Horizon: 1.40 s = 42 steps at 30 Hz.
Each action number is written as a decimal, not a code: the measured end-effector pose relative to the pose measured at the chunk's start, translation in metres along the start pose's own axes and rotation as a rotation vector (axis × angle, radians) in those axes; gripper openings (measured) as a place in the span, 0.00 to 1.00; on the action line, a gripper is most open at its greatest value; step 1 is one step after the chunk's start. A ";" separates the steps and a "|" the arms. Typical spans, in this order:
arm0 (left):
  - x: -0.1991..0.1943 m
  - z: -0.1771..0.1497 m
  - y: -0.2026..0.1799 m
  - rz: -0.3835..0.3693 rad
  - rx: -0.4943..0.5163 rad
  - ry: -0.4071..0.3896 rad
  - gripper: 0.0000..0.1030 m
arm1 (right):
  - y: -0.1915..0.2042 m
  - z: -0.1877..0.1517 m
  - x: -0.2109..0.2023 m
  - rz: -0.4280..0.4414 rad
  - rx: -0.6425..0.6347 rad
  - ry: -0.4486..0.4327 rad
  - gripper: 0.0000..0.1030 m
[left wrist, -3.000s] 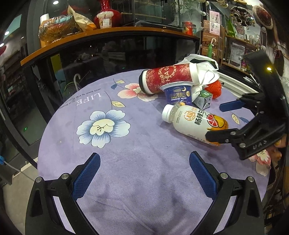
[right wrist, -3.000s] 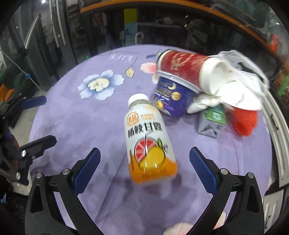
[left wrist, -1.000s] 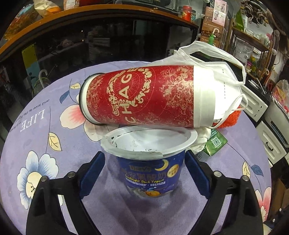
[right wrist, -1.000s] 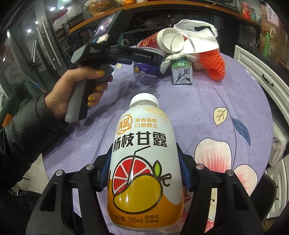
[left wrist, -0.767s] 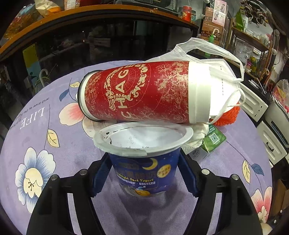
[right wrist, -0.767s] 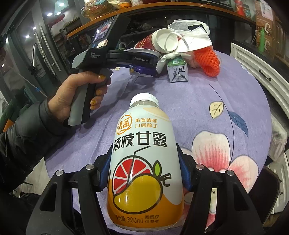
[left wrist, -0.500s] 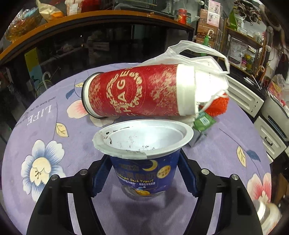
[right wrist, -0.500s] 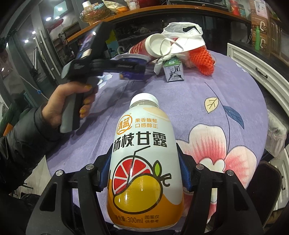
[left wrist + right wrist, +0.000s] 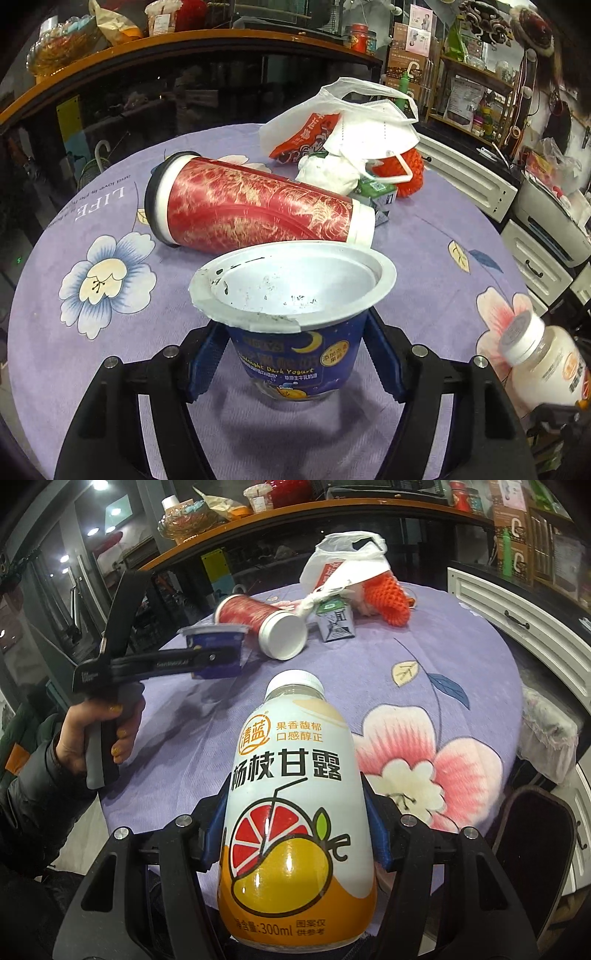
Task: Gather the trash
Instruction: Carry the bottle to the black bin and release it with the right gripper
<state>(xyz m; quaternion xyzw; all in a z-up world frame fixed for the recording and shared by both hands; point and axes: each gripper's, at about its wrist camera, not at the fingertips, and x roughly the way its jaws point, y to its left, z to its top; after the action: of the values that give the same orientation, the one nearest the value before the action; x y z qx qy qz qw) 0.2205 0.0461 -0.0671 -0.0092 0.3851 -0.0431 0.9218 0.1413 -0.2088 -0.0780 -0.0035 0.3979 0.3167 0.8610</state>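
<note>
Yogurt cup (image 9: pixel 295 325) is pinched at its blue wall by the left claw (image 9: pixel 295 363), just under the flared rim, so that it is kept upright and whatever residue is smeared inside is not tipped out; a shadow is cast beneath it on the desk (image 9: pixel 110 369), and in the right wrist view the cup (image 9: pixel 216 648) is seen held above the purple cloth, apart from it. The juice bottle (image 9: pixel 295 812) is clamped across its widest part by the right claw (image 9: pixel 295 829), cap pointed away from the camera, a hold that is judged secure for carrying; in the left wrist view only its capped end (image 9: pixel 543 365) is seen at the frame edge. Both pieces are thus off the desk and judged ready to be taken to a bin, though no bin is shown in either view. Left behind are the red paper cup (image 9: pixel 255 210) lying on its side, a small green carton (image 9: pixel 336 622), a white face mask (image 9: pixel 373 133), an orange foam net (image 9: pixel 388 596) and a white plastic bag (image 9: pixel 306 125), piled together at the far edge. The carton is mostly hidden behind the mask and a crumpled white wad in the left view. The bottle's base is cut off, so how much liquid remains cannot be told.
</note>
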 end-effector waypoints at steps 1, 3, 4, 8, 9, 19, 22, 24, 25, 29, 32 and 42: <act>0.000 -0.001 0.000 0.002 0.001 -0.002 0.67 | -0.002 -0.002 -0.002 -0.002 0.004 -0.003 0.60; 0.001 -0.002 0.001 0.001 -0.002 -0.002 0.67 | -0.004 -0.005 -0.005 -0.007 0.012 -0.007 0.60; 0.000 -0.004 0.002 0.001 -0.006 -0.002 0.67 | -0.006 -0.006 -0.007 -0.010 0.015 -0.009 0.60; -0.002 -0.005 -0.002 -0.004 -0.009 -0.005 0.67 | -0.014 -0.012 -0.017 -0.025 0.033 -0.026 0.60; -0.006 -0.007 -0.005 -0.008 -0.006 -0.010 0.67 | -0.020 -0.014 -0.022 -0.031 0.049 -0.035 0.60; -0.043 -0.018 -0.093 -0.151 0.146 -0.079 0.67 | -0.124 -0.061 -0.069 -0.266 0.274 -0.072 0.60; -0.051 -0.020 -0.136 -0.247 0.196 -0.087 0.67 | -0.162 -0.084 -0.069 -0.336 0.360 -0.039 0.60; -0.052 -0.022 -0.163 -0.303 0.228 -0.086 0.67 | -0.185 -0.100 -0.061 -0.372 0.416 0.004 0.60; -0.052 -0.023 -0.179 -0.332 0.246 -0.084 0.67 | -0.197 -0.108 -0.055 -0.390 0.446 0.029 0.60; -0.044 -0.030 -0.231 -0.409 0.311 -0.065 0.67 | -0.237 -0.136 -0.021 -0.408 0.544 0.140 0.60; -0.034 -0.036 -0.257 -0.435 0.350 -0.039 0.68 | -0.265 -0.157 0.004 -0.398 0.625 0.212 0.60; -0.005 -0.055 -0.293 -0.455 0.399 0.045 0.67 | -0.300 -0.182 0.054 -0.390 0.709 0.376 0.60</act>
<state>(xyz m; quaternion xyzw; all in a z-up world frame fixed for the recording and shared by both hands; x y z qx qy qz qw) 0.1567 -0.2443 -0.0870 0.0871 0.3774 -0.3234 0.8633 0.2076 -0.4658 -0.3131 0.1597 0.6234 -0.0136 0.7653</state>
